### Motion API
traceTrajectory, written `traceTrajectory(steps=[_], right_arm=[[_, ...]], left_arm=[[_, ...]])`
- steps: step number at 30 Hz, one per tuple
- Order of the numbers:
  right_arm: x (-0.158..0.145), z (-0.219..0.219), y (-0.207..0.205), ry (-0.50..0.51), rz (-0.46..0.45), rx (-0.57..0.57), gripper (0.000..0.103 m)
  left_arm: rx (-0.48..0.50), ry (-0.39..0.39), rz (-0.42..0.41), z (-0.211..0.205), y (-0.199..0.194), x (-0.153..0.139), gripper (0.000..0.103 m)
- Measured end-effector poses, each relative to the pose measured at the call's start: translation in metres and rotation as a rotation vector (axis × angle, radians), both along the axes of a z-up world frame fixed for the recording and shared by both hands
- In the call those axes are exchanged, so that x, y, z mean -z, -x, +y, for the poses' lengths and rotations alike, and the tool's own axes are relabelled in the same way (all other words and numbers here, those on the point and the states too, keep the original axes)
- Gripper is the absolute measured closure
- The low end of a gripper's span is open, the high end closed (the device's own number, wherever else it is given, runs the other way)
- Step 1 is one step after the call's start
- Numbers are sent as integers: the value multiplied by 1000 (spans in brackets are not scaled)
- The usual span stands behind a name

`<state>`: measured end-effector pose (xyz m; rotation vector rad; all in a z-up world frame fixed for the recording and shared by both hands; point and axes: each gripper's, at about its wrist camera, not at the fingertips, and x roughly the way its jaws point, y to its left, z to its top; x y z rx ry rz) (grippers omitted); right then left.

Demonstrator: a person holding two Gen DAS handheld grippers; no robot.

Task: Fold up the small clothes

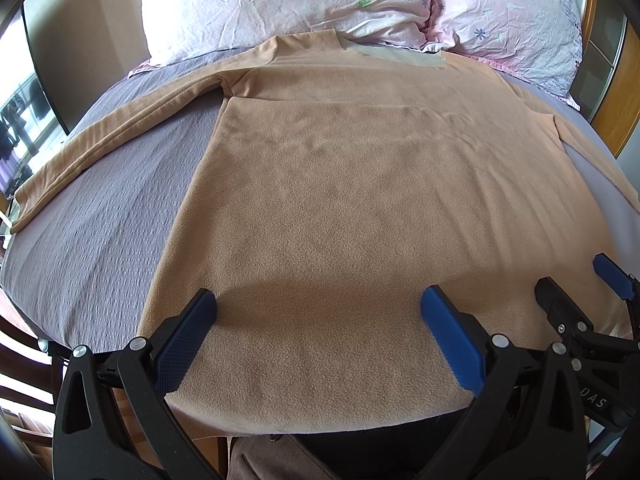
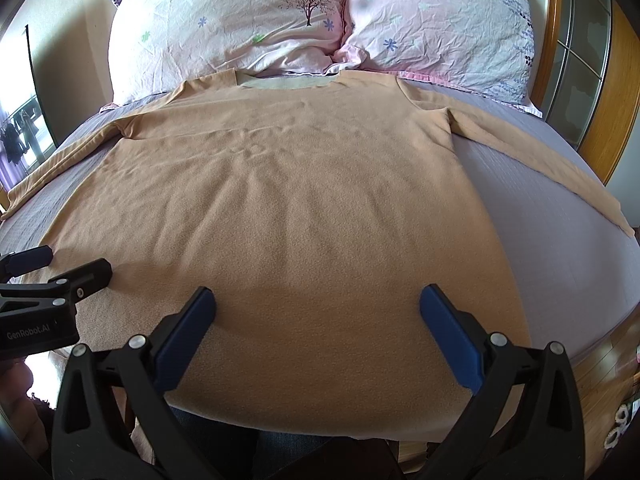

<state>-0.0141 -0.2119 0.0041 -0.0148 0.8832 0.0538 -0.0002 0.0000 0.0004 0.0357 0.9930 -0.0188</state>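
The shirt (image 2: 280,200) lies flat on the bed (image 2: 560,216), collar toward the pillows (image 2: 320,20), sleeves spread to either side, hem hanging slightly over the near edge. No fold looks started; spread out like this, it seems ready for one. Both grippers hover over the hem side by side, the left gripper (image 1: 318,336) and right gripper (image 2: 318,336) each with jaws wide apart, holding nothing, probably poised to pinch the hem.

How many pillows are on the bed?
2. The left pillow with the tree print and the right pillow lie side by side at the head of the bed, just beyond the shirt's collar. More may be hidden.
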Motion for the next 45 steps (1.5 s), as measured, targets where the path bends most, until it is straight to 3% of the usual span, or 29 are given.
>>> traceTrajectory(steps=[23, 29, 32, 34, 36, 38, 40, 42, 45], right_arm=[[0, -1, 0, -1, -10, 4, 2], [3, -7, 2, -22, -84, -25, 2], [-3, -30, 2, -123, -137, -59, 2], [-19, -76, -1, -251, -179, 31, 2], [-37, -138, -5, -346, -218, 190, 2], [-51, -204, -8, -423, -242, 369, 12], [-57, -280, -10, -519, -232, 585, 38], [-52, -345, -11, -603, -183, 803, 49], [-42, -406, -18, -655, -159, 970, 52]], left_arm=[[1, 0, -4, 0, -2, 0, 1], [5, -1, -34, 0, 0, -3, 1], [6, -3, -67, 0, 5, -3, 1], [17, -5, -97, -1, 5, -3, 1], [37, 8, -108, 1, 0, -2, 1], [53, 28, -125, 3, 1, -3, 1], [76, 94, -164, 10, -3, -6, 1], [83, 150, -218, 19, -6, -13, 1], [75, 175, -362, 29, -8, -29, 1]])
